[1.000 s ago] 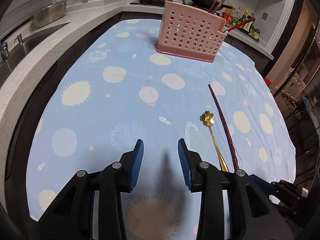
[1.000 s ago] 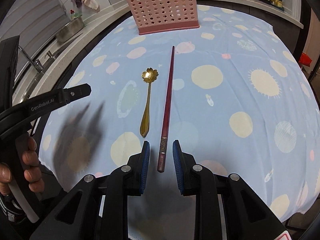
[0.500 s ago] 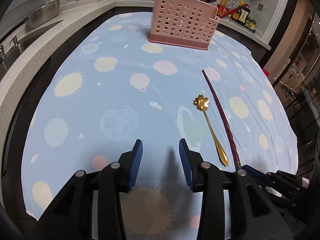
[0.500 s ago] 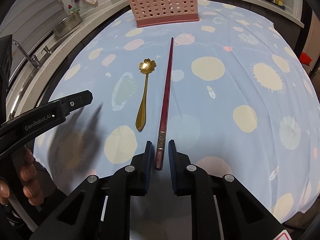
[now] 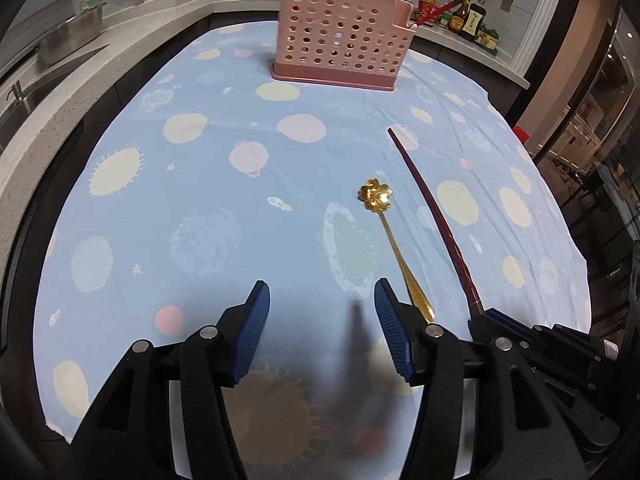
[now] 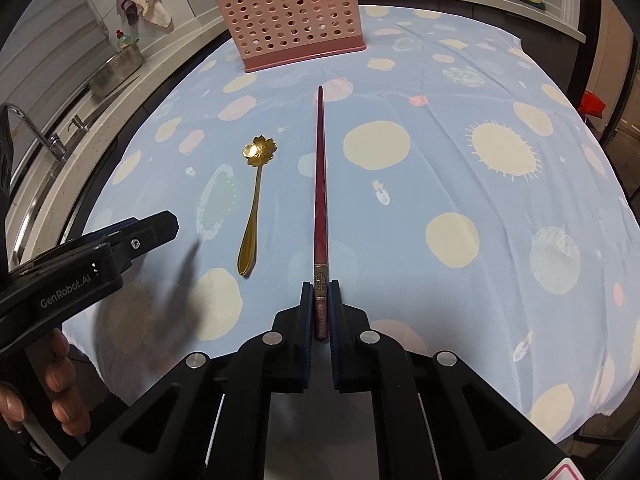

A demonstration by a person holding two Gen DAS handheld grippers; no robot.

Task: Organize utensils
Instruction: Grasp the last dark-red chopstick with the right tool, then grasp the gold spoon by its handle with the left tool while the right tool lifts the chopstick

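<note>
A dark red chopstick (image 6: 320, 184) lies on the blue spotted cloth, pointing at a pink perforated utensil holder (image 6: 292, 20). My right gripper (image 6: 320, 292) is shut on the chopstick's thick near end. A gold flower-bowled spoon (image 6: 254, 204) lies just left of the chopstick. In the left wrist view the spoon (image 5: 394, 244) and chopstick (image 5: 436, 216) lie to the right of my left gripper (image 5: 322, 296), which is open and empty above the cloth. The holder (image 5: 344, 36) stands at the far end, with chopsticks sticking out of it.
The cloth-covered table (image 5: 180, 184) is flanked by a stone counter with a sink and faucet (image 6: 40, 136) on the left. A metal pot (image 5: 72, 36) sits on that counter. Sauce bottles (image 5: 468, 20) and a pan stand behind the holder. My left gripper body (image 6: 92, 260) shows at left.
My right gripper's fingers have closed from a narrow gap onto the chopstick's near end. My left gripper has opened wider and drifted slightly nearer the spoon.
</note>
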